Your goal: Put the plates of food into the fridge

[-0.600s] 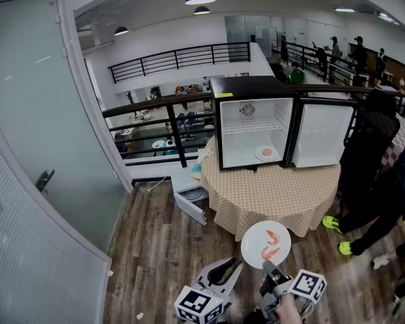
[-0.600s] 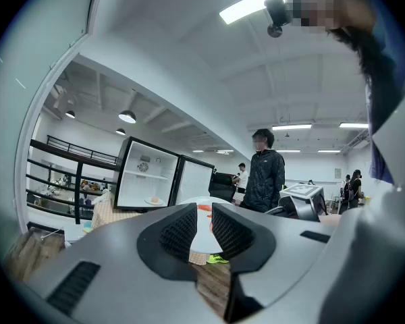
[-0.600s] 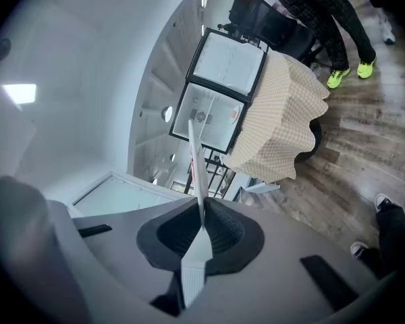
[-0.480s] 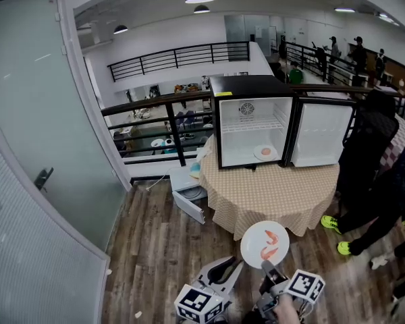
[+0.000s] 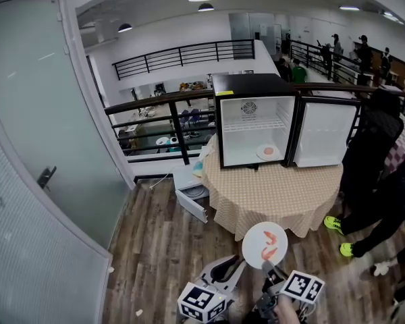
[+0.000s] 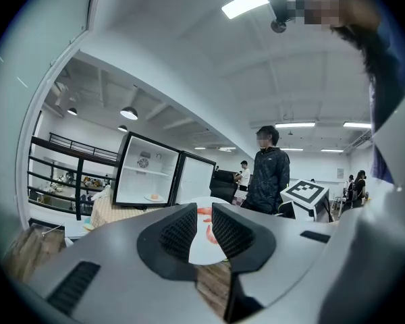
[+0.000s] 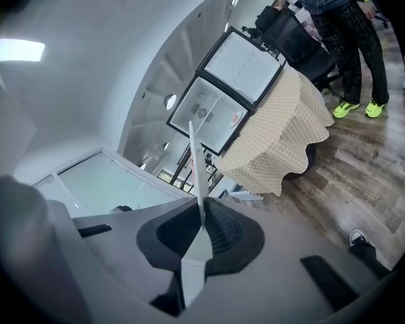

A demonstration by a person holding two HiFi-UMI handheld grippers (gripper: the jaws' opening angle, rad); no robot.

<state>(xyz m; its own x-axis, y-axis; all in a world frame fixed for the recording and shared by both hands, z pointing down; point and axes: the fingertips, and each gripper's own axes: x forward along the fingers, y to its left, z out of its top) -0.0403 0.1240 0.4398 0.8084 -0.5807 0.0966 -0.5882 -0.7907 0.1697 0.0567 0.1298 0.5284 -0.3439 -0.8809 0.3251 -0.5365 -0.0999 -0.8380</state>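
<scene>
A white plate with shrimp [image 5: 264, 245] hangs over the wood floor in front of the table, my right gripper [image 5: 270, 271] shut on its near rim. In the right gripper view that plate [image 7: 196, 157] stands edge-on between the closed jaws of that gripper [image 7: 202, 227]. My left gripper [image 5: 224, 270] hovers beside it on the left, jaws a little apart with nothing between them [image 6: 202, 212]; the shrimp plate [image 6: 204, 240] shows beyond the gap. The black mini fridge [image 5: 253, 120] stands open on the table, a second plate of food [image 5: 266, 152] on its floor.
The round table with a checked cloth [image 5: 277, 194] stands between me and the fridge; the fridge door [image 5: 324, 135] swings out to the right. A person in dark clothes [image 5: 378, 160] stands at the table's right. A railing [image 5: 162, 123] and a glass door [image 5: 34, 147] lie left.
The whole view has shifted slightly right and down. Both grippers and the held plate keep almost the same place low in the picture.
</scene>
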